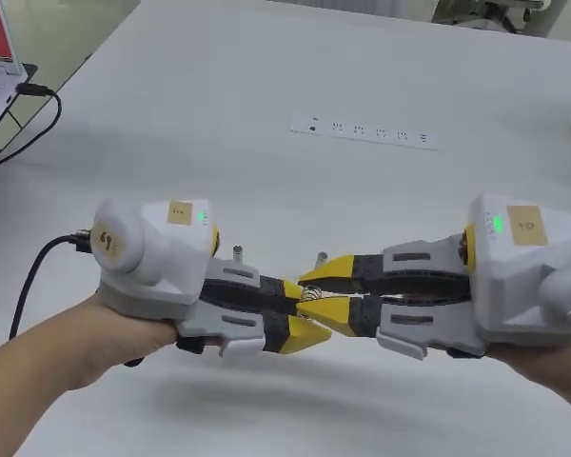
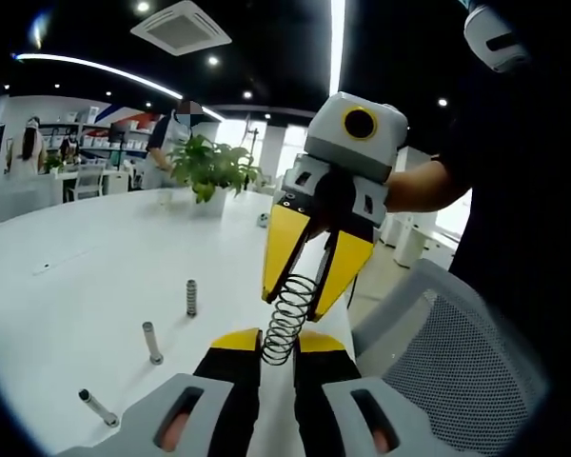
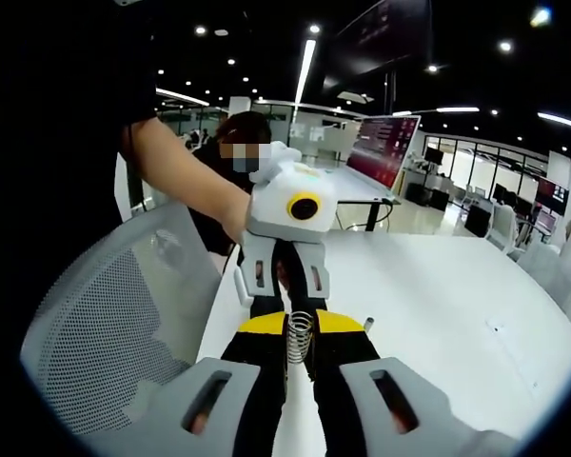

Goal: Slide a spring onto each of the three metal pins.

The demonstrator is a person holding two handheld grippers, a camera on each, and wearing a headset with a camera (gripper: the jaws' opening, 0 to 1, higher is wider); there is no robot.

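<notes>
**Holding one spring from both ends**

Gripping the spring [image 2: 287, 319] in mid-air, clear of the table [image 2: 76, 257], with the two grippers tip to tip. Clamping its near end with the left gripper [image 2: 278, 340], jaws drawn in to a narrow gap just as wide as the coil. Pinching its other end with the right gripper [image 3: 300, 324], jaws likewise closed against the coils on either side. Seen head-on in the left gripper view as a yellow V narrowing onto the wire.

In the head view, pointing the grippers at each other, left from the left side and right from the right. Between the yellow tips, the spring as a short bright coil.

On the table, left of the jaws in the left gripper view, three upright pins in a row, apart from one another: near pin [image 2: 97, 407], middle pin [image 2: 151, 343], far pin [image 2: 191, 297]. Coil-like ridges along the far pin, too small to tell more. Smooth and bare on the other two.

Farther back on the table, a white power strip [image 1: 366, 131]. Beside the table, a mesh-backed chair [image 2: 457, 352].
</notes>
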